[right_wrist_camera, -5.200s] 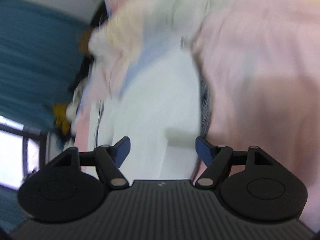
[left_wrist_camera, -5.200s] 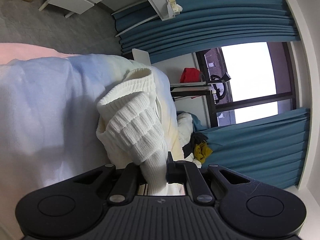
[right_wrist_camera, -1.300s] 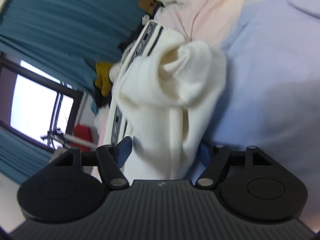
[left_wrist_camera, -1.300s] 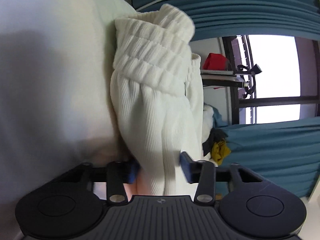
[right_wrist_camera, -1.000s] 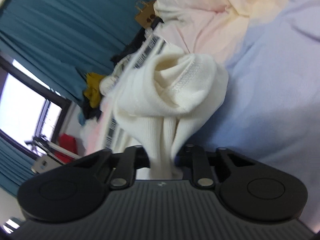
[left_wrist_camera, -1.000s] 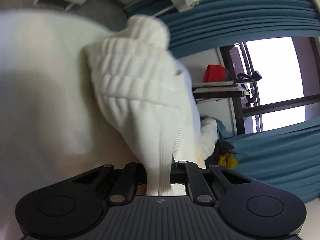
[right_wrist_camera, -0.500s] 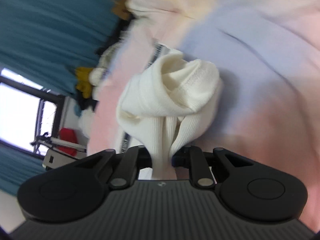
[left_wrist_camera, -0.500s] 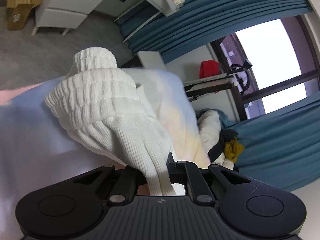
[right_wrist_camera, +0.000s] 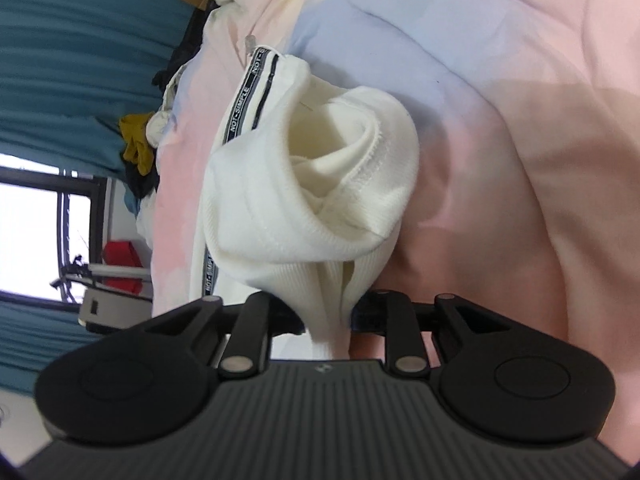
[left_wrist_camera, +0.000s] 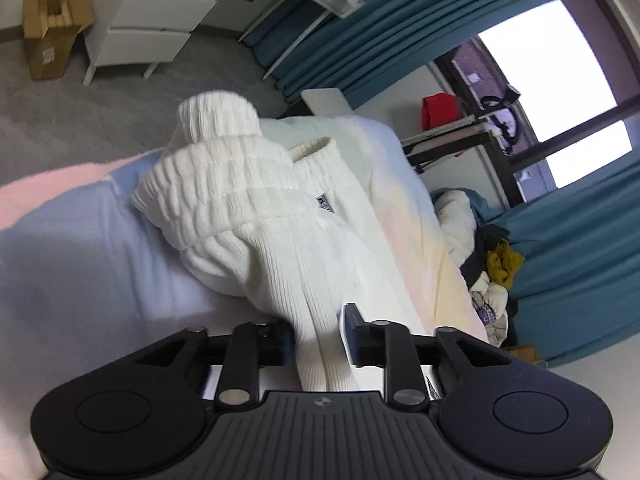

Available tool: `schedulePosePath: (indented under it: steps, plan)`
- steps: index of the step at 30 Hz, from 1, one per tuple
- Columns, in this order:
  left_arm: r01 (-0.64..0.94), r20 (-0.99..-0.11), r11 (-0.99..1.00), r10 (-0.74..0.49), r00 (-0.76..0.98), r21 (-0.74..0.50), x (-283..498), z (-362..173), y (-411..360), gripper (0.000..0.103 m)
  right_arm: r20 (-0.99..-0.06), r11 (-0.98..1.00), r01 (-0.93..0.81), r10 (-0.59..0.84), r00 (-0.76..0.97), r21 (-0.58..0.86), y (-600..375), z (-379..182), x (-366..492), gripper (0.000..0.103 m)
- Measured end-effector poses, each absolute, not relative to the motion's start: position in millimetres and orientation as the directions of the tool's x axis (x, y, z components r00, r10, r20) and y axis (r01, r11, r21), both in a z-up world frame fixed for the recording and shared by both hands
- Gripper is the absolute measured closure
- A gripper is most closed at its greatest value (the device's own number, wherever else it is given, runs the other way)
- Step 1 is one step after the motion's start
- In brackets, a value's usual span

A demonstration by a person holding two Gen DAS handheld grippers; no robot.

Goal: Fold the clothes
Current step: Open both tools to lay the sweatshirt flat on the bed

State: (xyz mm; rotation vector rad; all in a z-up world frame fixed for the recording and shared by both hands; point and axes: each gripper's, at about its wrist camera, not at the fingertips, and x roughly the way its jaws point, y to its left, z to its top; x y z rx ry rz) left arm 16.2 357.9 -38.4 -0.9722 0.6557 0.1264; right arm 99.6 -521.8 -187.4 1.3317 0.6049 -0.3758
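Note:
A white ribbed knit garment (left_wrist_camera: pixel 256 216) with a thick elastic waistband lies bunched on the pastel bed sheet (left_wrist_camera: pixel 80 248). My left gripper (left_wrist_camera: pixel 318 338) is shut on a fold of it near the waistband, with the cloth filling the small gap between the jaws. In the right wrist view the same white garment (right_wrist_camera: pixel 320 184) shows a hemmed opening and a black-and-white lettered side stripe (right_wrist_camera: pixel 248 96). My right gripper (right_wrist_camera: pixel 330 316) is shut on its ribbed fabric just above the pink part of the sheet (right_wrist_camera: pixel 540 160).
A heap of other clothes (left_wrist_camera: pixel 484 276) lies at the far end of the bed by teal curtains (left_wrist_camera: pixel 580 264). A white drawer unit (left_wrist_camera: pixel 152 20) and a cardboard box (left_wrist_camera: pixel 52 28) stand on the grey floor. A window (left_wrist_camera: pixel 560 80) and a rack with a red bag (left_wrist_camera: pixel 440 108) are beyond.
Both grippers closed on the white garment about a second ago and still hold it. Both have carried it across the bed, and the left jaws now stand slightly wider around the fold.

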Motion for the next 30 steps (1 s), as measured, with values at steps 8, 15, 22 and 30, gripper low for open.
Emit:
schedulePosePath:
  steps: [8, 15, 22, 30]
  plan:
    - [-0.325, -0.616, 0.757, -0.126, 0.778, -0.567, -32.6, 9.1, 335.0, 0.042, -0.689, 0.347, 0.648, -0.007, 0.725, 0.678, -516.8, -158.9, 91.8, 0.051]
    - [-0.204, -0.609, 0.878, -0.117, 0.784, -0.432, -20.6, 33.4, 269.2, 0.037, -0.738, 0.466, 0.7, -0.134, 0.661, 0.541, -507.2, -133.3, 78.1, 0.034]
    - [-0.081, -0.597, 0.892, -0.227, 0.769, -0.444, 13.1, 17.5, 190.4, 0.037, -0.601, 0.472, 0.619, -0.213, 0.771, 0.627, -511.7, -114.1, 50.4, 0.033]
    - [-0.044, -0.628, 0.886, -0.29, 0.722, -0.461, 42.2, -32.2, 151.6, 0.037, -0.57, 0.491, 0.584, -0.198, 0.797, 0.647, -524.4, -129.5, 76.7, 0.034]
